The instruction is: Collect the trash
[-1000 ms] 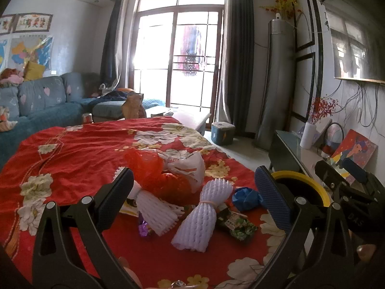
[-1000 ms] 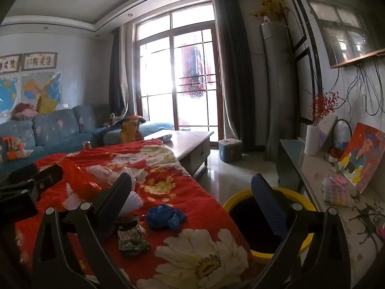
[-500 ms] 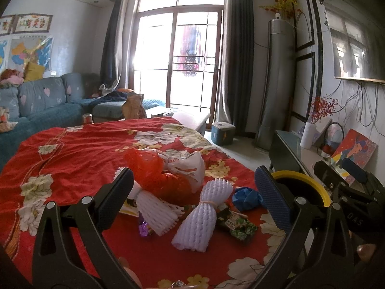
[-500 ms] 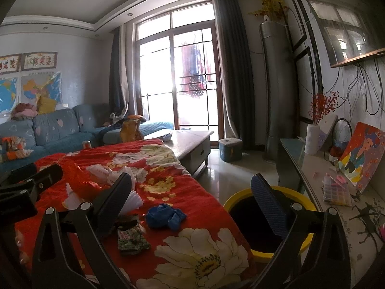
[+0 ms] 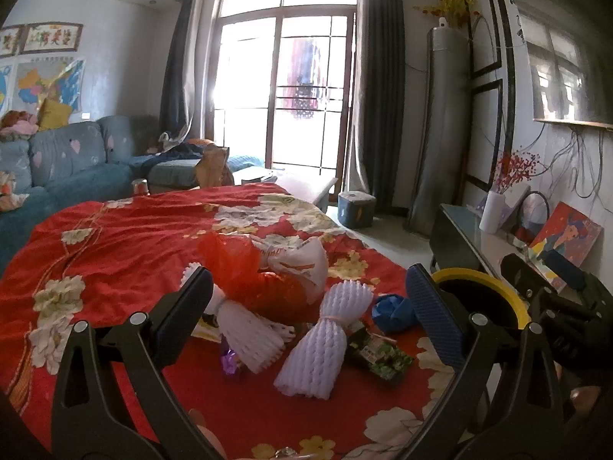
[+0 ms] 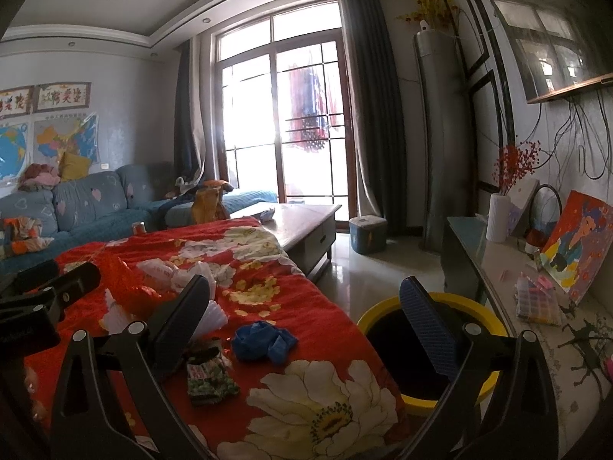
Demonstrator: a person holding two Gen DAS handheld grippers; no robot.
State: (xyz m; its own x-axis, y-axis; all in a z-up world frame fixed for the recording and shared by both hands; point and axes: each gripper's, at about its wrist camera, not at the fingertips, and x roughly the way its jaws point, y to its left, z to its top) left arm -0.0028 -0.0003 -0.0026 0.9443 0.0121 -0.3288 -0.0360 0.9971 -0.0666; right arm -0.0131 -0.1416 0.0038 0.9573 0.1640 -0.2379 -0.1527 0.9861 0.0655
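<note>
Barely begun, by the look of it. Left tongs (image 5: 306, 299) and right tongs (image 6: 306, 306) both gaping wide, empty. Foam nets (image 5: 320, 345), red mesh (image 5: 245, 268), blue wad (image 6: 264, 341), green wrapper (image 6: 208, 377) all lying on the worktop (image 5: 115, 253). Yellow bin (image 6: 486, 379) waiting beside it, contents unseen.

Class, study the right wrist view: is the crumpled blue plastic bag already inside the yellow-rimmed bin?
No, the crumpled blue plastic bag lies on the red floral cloth, beside the yellow-rimmed bin.
</note>
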